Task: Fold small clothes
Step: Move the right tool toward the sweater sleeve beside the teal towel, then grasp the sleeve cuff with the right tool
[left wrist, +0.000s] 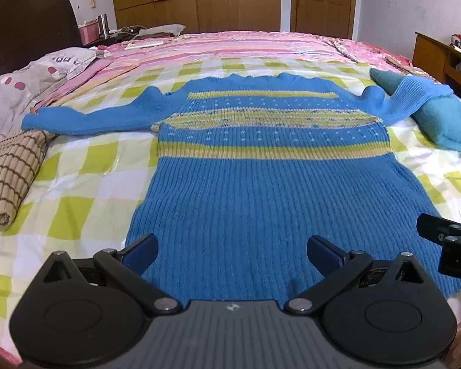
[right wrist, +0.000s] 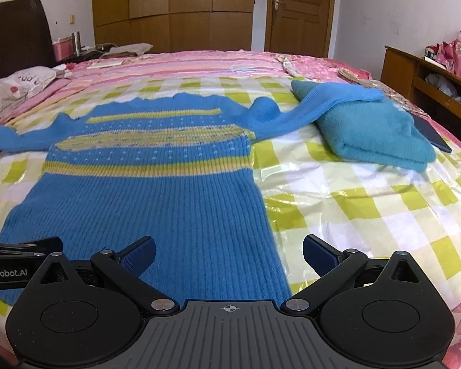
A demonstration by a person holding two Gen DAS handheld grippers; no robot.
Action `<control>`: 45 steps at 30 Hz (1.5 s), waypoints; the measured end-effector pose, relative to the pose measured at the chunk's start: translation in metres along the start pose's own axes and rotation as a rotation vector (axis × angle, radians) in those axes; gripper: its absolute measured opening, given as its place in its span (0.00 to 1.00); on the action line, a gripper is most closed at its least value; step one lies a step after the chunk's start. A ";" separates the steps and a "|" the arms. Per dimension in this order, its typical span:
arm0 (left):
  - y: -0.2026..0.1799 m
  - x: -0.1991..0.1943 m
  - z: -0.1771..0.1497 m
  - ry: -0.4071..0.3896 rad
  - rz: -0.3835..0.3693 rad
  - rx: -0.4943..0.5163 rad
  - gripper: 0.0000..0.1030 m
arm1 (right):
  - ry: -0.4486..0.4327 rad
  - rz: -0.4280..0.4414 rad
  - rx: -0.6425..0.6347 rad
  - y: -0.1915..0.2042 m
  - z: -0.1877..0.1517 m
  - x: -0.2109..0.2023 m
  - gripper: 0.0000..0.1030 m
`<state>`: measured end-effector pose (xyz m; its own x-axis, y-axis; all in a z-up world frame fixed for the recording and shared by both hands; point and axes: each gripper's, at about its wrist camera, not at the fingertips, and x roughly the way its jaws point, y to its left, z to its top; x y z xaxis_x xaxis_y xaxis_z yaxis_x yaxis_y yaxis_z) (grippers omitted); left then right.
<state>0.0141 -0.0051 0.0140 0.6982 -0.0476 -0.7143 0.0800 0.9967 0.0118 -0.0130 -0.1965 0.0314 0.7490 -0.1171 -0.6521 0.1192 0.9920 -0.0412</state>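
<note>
Ribbed blue knit sweater (left wrist: pixel 261 190) spread flat on checked plastic-sheened bedcover (right wrist: pixel 368 209), yellow bands across chest. At two o'clock, sleeve draped over fuzzy teal folded garment (right wrist: pixel 375 129). Left gripper (left wrist: pixel 232 253) released, jaws wide over hem; right gripper (right wrist: pixel 229 253) likewise agape. Hem hidden beneath both.

Checked bed (left wrist: pixel 86 166), blue sweater (left wrist: pixel 246 203), folded garments (right wrist: pixel 375 129)

Sweater (left wrist: pixel 261 166) on bed (left wrist: pixel 86 166), sleeve (right wrist: pixel 332 101) on towel (right wrist: pixel 381 135)

Left tongs (left wrist: pixel 232 253) spread wide, empty; right tongs (right wrist: pixel 229 253) likewise, side by side.
</note>
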 end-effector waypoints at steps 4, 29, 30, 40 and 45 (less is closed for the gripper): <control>-0.004 -0.008 0.003 -0.027 -0.020 0.008 1.00 | -0.018 -0.004 0.000 -0.001 0.003 -0.008 0.99; -0.058 0.045 0.093 -0.112 -0.138 0.023 1.00 | -0.060 0.054 0.350 -0.128 0.106 0.070 0.54; -0.062 0.050 0.097 -0.111 -0.140 0.027 1.00 | -0.066 0.059 0.375 -0.138 0.112 0.076 0.53; -0.098 0.100 0.135 -0.090 -0.157 0.065 0.84 | -0.135 0.058 0.656 -0.242 0.162 0.153 0.52; -0.101 0.116 0.136 -0.067 -0.166 0.074 0.82 | -0.135 0.071 0.740 -0.264 0.170 0.188 0.52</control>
<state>0.1834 -0.1203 0.0253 0.7166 -0.2179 -0.6625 0.2483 0.9674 -0.0496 0.2069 -0.4887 0.0488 0.8390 -0.1059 -0.5337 0.4385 0.7123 0.5480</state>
